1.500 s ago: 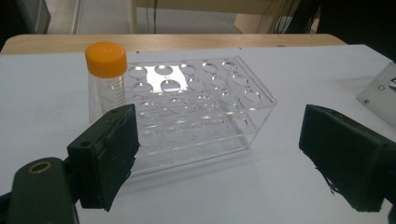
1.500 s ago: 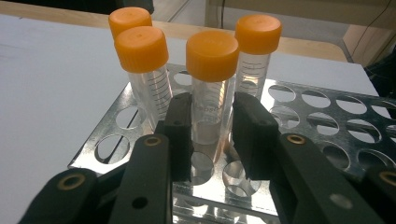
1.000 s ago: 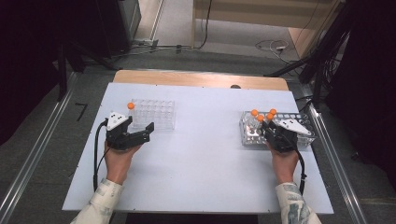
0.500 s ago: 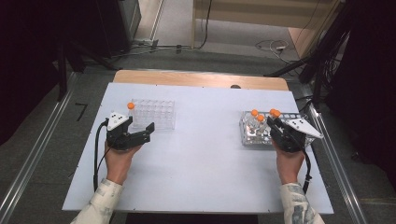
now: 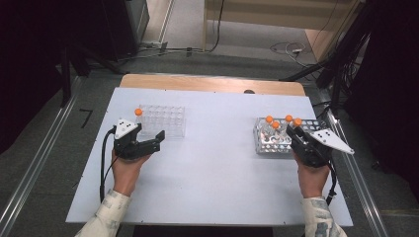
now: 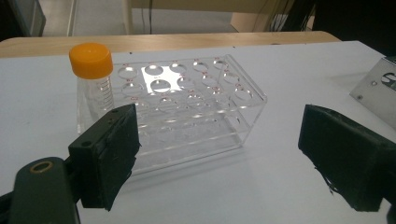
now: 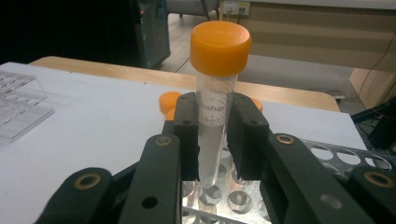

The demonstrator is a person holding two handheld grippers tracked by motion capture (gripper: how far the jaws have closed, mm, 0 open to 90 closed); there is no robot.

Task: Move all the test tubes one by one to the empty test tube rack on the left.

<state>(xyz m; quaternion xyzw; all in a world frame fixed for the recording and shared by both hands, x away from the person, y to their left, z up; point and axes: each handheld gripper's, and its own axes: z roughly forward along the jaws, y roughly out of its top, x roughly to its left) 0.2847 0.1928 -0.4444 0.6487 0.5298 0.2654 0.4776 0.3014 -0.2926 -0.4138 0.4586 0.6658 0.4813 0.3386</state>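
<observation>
Right gripper (image 7: 212, 135): jaws clamped on a clear tube (image 7: 215, 112) with an orange cap, held upright, its tip just above the holes of the metal rack (image 5: 276, 140). Three more orange-capped tubes (image 5: 269, 120) stand in that rack at the worktop's (image 5: 217, 177) right side. Left gripper (image 6: 219, 154): jaws wide, nothing between them, resting near the clear rack (image 6: 187, 107). That rack holds one capped tube (image 6: 92, 79) in a corner hole; the other holes stand vacant.
</observation>
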